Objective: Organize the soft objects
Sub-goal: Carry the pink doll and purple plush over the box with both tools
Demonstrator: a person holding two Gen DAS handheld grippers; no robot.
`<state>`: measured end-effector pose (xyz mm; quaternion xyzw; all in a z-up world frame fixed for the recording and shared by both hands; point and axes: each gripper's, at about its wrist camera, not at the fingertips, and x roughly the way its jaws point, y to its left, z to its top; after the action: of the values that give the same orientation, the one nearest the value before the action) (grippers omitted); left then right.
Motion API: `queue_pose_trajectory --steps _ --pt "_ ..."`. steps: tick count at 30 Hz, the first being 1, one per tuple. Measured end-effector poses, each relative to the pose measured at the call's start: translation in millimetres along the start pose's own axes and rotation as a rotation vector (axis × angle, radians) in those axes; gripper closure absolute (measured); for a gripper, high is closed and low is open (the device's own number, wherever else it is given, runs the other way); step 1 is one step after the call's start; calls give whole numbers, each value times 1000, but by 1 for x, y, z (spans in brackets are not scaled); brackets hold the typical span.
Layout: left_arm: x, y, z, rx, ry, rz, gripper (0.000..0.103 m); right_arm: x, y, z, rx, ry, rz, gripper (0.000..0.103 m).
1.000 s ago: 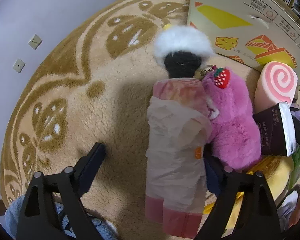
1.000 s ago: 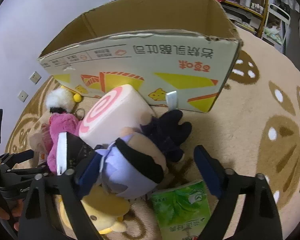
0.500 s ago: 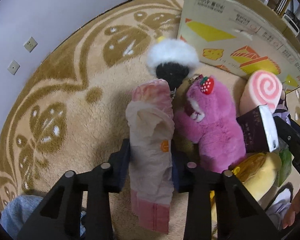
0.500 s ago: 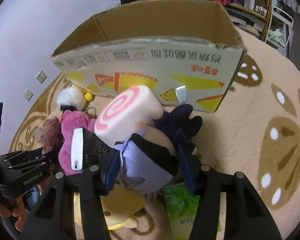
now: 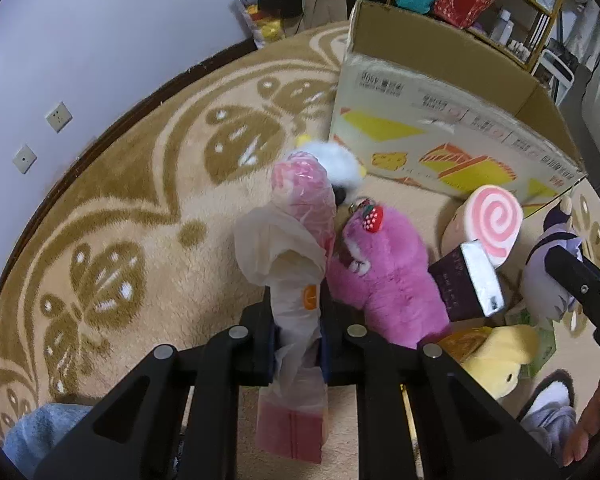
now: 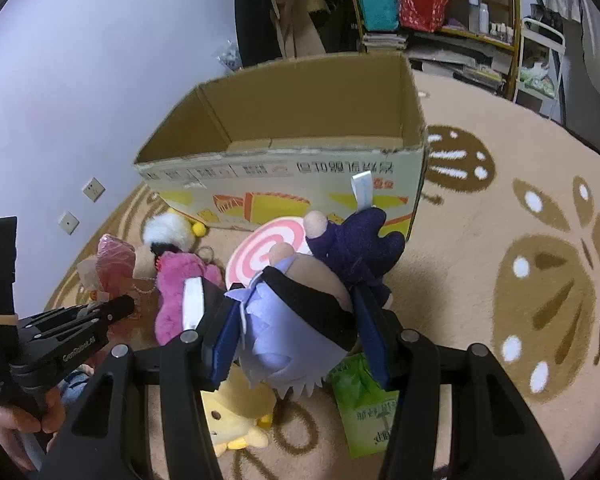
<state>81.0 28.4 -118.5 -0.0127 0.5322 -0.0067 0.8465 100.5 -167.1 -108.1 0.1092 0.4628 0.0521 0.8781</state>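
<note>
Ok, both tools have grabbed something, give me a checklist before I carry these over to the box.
1. Left tool shut on the pink wrapped toy: ok.
2. Right tool shut on the purple doll: ok.
3. Cardboard box open on top: ok.
4. Box interior free of items: cannot tell, the floor is hidden.
5. Doll clear of the swirl cushion: cannot tell.

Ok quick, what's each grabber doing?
Left gripper: shut on the pink wrapped toy.
Right gripper: shut on the purple doll.
</note>
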Motion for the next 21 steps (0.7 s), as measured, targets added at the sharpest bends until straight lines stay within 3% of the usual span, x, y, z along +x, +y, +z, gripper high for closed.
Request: queue_pose_trajectory --steps 7,16,21 --pt "-38 -3 2 20 -119 3 88 -32 -4 3 42 -79 47 46" --pt "-98 -32 10 161 -352 53 88 -69 -3 14 48 -216 115 46" --pt "-111 -33 21 153 -381 11 88 -78 -2 25 54 -269 142 46"
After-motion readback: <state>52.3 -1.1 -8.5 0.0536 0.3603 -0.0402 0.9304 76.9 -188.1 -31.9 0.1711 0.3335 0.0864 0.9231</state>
